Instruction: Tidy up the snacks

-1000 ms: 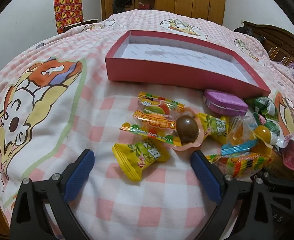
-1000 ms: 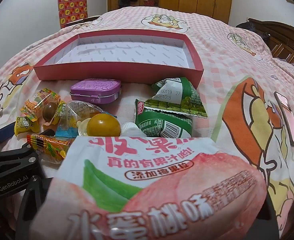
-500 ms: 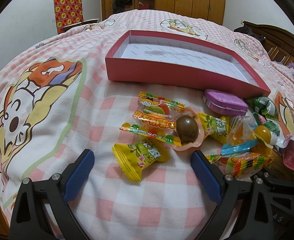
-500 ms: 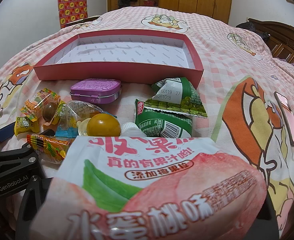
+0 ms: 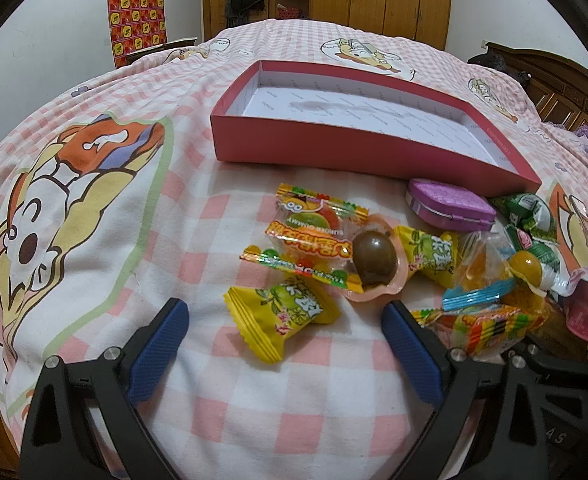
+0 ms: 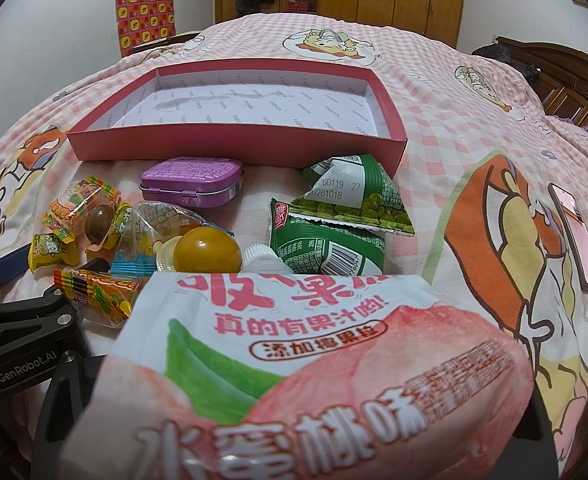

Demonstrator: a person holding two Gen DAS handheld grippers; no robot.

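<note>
Nothing moved across the last second: both views matched the earlier frames, so no progress on sorting. The peach jelly pouch (image 6: 294,360) filled the right wrist view, sitting right at the right gripper; its fingers were hidden behind the pouch, so I couldn't tell whether it was clamped or merely resting there. The left gripper (image 5: 286,344) sat low on the checked bedspread (image 5: 94,200), jaws wide apart and empty, with a yellow wrapped candy (image 5: 282,312) lying between the blue pads (image 5: 158,344). Beyond it the pile was untouched: gummy packets (image 5: 314,232), a brown jelly cup (image 5: 374,258), the purple tin (image 6: 192,182) and green pea packets (image 6: 334,224). The red box (image 6: 234,142) behind them was still empty. Judgement: a pause just before the first placement; the pouch looked like the likely first item into the box.
</note>
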